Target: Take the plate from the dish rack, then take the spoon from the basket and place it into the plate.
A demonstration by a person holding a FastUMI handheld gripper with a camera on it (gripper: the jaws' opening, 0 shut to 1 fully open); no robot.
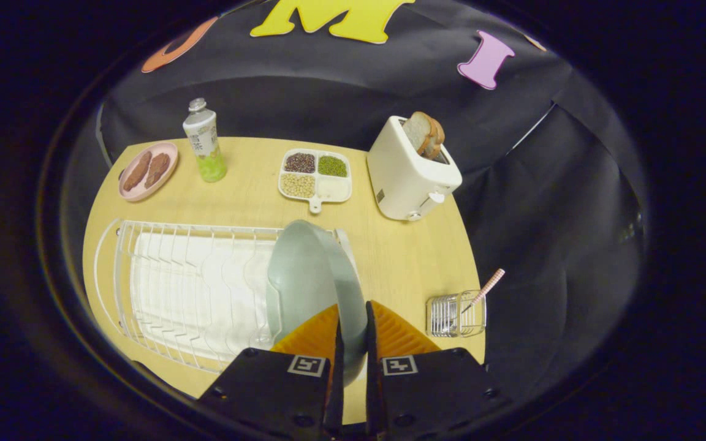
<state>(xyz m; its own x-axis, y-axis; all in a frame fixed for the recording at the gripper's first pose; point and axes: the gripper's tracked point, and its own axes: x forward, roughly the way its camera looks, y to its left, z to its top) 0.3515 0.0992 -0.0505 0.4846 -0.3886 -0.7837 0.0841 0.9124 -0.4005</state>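
Dish rack (pixel 187 288), white wire, as landmark. Plate (pixel 307 275), pale grey-green, stands on edge at the rack's right end; gripper (pixel 351 343) fingers closed on its rim, one each face. Probably rigid, glazed, slippery, breakable: grip the rim firmly. Small wire basket (pixel 456 315) right of rack, spoon (pixel 486 289) handle protruding.

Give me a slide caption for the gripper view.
Claw shut on the grey plate's rim at the dish rack; spoon waits in basket.
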